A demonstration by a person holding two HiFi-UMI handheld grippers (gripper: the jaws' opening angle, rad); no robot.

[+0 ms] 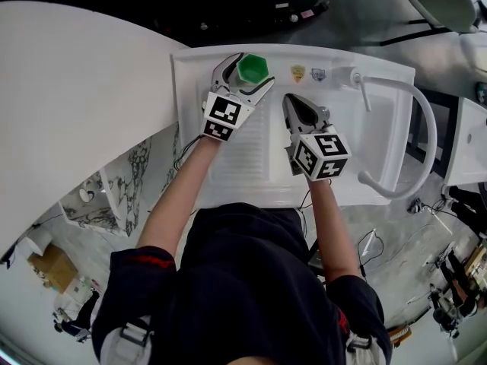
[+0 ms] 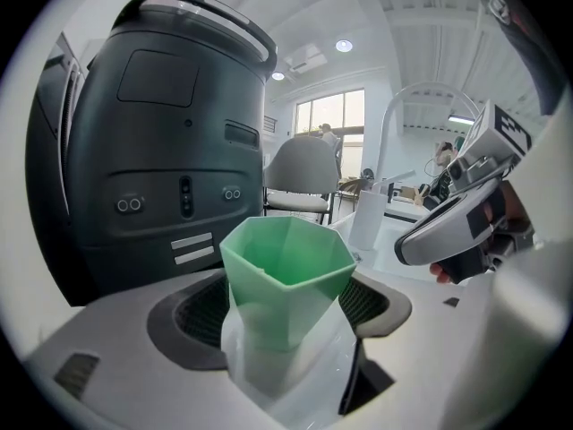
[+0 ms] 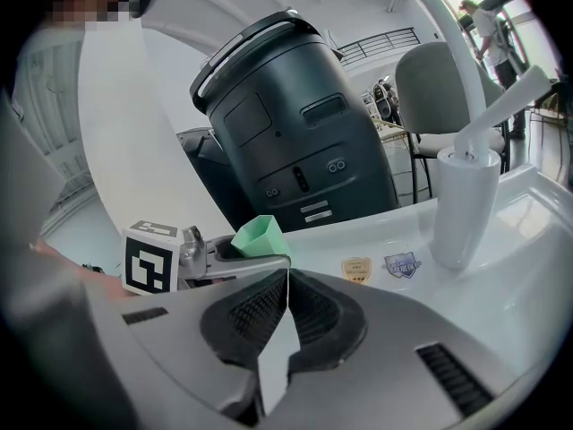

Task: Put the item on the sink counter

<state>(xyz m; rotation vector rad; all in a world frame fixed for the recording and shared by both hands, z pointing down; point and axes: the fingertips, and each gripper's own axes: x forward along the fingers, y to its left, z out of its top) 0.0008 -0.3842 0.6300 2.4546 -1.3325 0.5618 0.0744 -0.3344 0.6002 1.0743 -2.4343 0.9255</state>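
Note:
A green faceted cup stands upright on the back ledge of the white sink counter. My left gripper is open, with one jaw on each side of the cup. In the left gripper view the cup fills the gap between the dark ribbed pads, which stand a little off its walls. My right gripper hovers over the basin to the right of the cup. Its jaws are shut and hold nothing. In the right gripper view the cup shows beyond the closed jaws, inside the left gripper.
A ribbed washboard slope runs down the basin below the grippers. A tall curved white faucet rises at the right, its base on the back ledge. A large dark machine stands behind the counter. Two small stickers mark the ledge.

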